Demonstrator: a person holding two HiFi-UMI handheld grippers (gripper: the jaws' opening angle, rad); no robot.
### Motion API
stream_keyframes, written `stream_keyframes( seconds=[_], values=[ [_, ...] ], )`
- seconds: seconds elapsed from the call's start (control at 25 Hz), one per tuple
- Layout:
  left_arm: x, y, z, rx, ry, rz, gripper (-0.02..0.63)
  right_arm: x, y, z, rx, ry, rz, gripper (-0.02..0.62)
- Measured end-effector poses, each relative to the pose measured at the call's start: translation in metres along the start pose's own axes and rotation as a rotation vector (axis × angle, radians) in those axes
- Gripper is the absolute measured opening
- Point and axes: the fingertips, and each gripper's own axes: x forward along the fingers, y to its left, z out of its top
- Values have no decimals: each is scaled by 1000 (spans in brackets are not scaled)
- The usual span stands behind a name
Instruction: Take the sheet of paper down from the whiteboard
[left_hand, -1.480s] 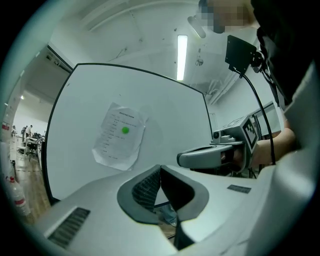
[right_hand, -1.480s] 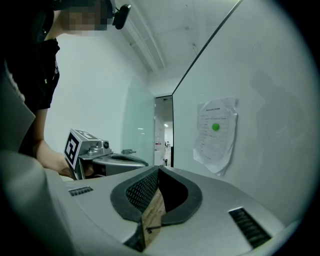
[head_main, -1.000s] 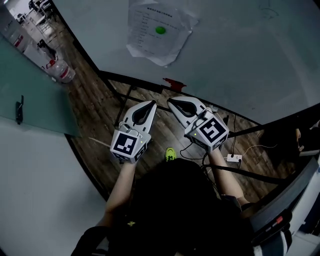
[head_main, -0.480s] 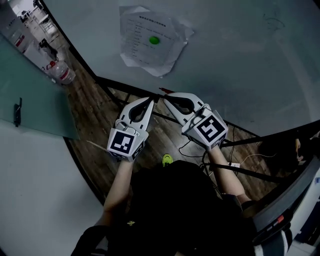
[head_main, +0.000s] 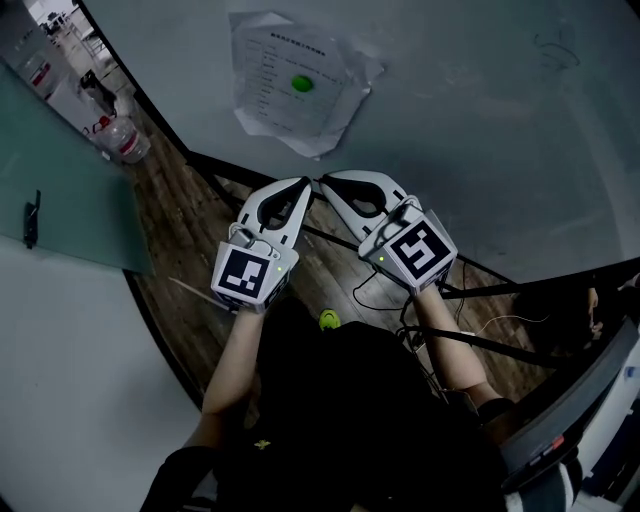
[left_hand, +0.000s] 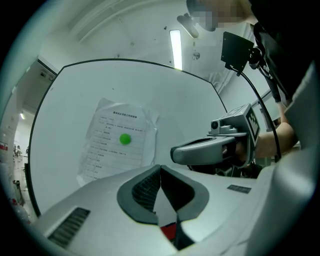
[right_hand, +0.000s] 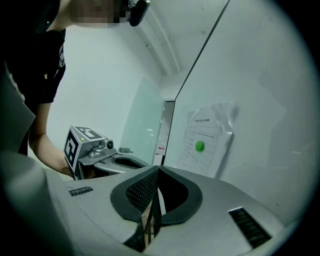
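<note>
The person is standing at the whiteboard (head_main: 480, 130) and holding both grippers out side by side, low in front of it. The left gripper (head_main: 304, 184) is showing its jaws pressed together with nothing between them, the dark pads meeting at the tips in its own view. The right gripper (head_main: 324, 183) is likewise closed and empty, its pads meeting in a thin seam. The two sets of tips are sitting just beside each other, angled inward toward the board's lower edge.

The sheet of paper (head_main: 270, 110) is hanging on the whiteboard above and ahead of both tips, a little toward the left gripper's side and apart from both grippers. It is looking crumpled, with creased, lifting edges and print too small to read. A green magnet (head_main: 299, 83) is sitting near the sheet's middle.

In the left gripper view the sheet is lying beyond that gripper's closed jaws and slightly left of them, with the right gripper off to their right. In the right gripper view it is showing up and to the right of the jaws.

Under the grippers, black frame bars (head_main: 240, 165) are crossing a wooden floor (head_main: 190, 230), and a cable (head_main: 375, 290) is trailing beneath the right gripper. A plastic bottle (head_main: 125, 140) is standing on the floor well out to the left gripper's outer side.
</note>
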Motion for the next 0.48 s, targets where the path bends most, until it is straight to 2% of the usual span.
stream_keyframes(
  seconds=[0.48],
  values=[
    [22,31,21,81,-44,26,25,12,-29,9,-34,-12,-50,5]
  ],
)
